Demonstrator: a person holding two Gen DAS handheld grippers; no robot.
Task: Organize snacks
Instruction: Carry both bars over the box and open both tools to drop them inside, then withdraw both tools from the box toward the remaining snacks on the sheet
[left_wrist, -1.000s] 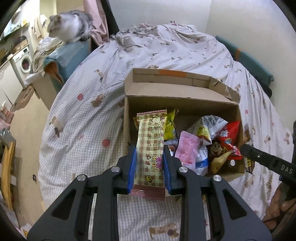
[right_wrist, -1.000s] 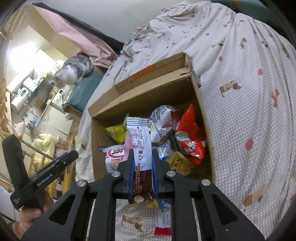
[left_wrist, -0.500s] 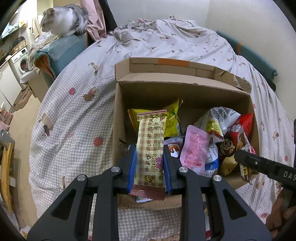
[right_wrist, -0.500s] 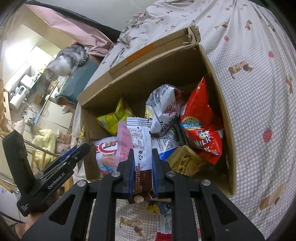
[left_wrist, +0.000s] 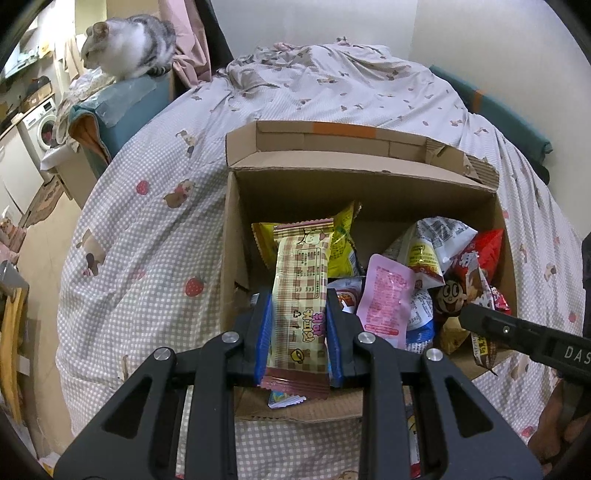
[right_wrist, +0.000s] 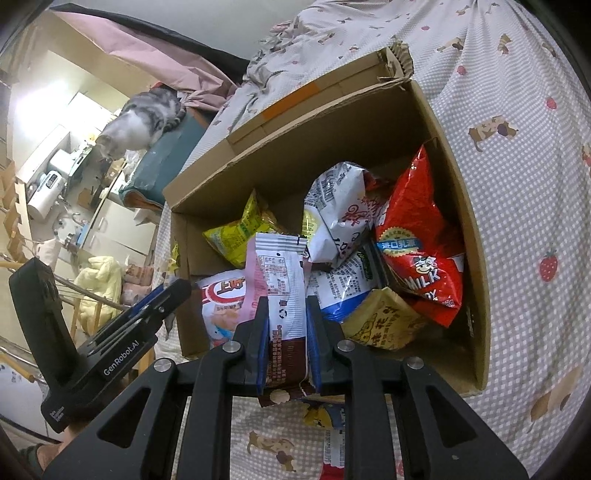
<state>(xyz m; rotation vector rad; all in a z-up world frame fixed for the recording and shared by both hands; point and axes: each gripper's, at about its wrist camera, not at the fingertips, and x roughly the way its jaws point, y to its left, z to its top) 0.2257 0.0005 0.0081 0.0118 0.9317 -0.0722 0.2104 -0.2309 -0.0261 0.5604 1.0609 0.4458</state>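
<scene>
Cardboard box (left_wrist: 236, 236) is sat on the bed (left_wrist: 155, 206), flaps up, towards the bed's near edge, w/ loose snack packs piled inside. Left gripper (left_wrist: 299, 325) is held over the box's near-left corner, jaws pinched on a long checkered beige wafer pack (left_wrist: 301, 284), which is stood lengthwise btwn the blue pads and sticks out past the tips over the box interior. Right gripper (right_wrist: 286, 332) is held over the near wall of the box, a white-and-brown snack bar (right_wrist: 284, 291) btwn its jaws; those jaws are opening atm, but the bar is still touched by both pads afaict.

Inside the box: yellow bag (right_wrist: 236, 232) at the far-left corner, pink pouch (left_wrist: 386, 295) near the middle, white crinkly bag (right_wrist: 340, 218) towards the back, red milk-candy bag (right_wrist: 417, 236) leaned against the right wall, tan packet (right_wrist: 380, 325) at its foot, shrimp-chip bag (right_wrist: 221, 306) at the near-left. A few wrappers (right_wrist: 325, 417) are left on the bed just outside the box's near wall. Grey-and-white cat (left_wrist: 125, 48) is sat on a teal-covered thing past the bed's left edge.
</scene>
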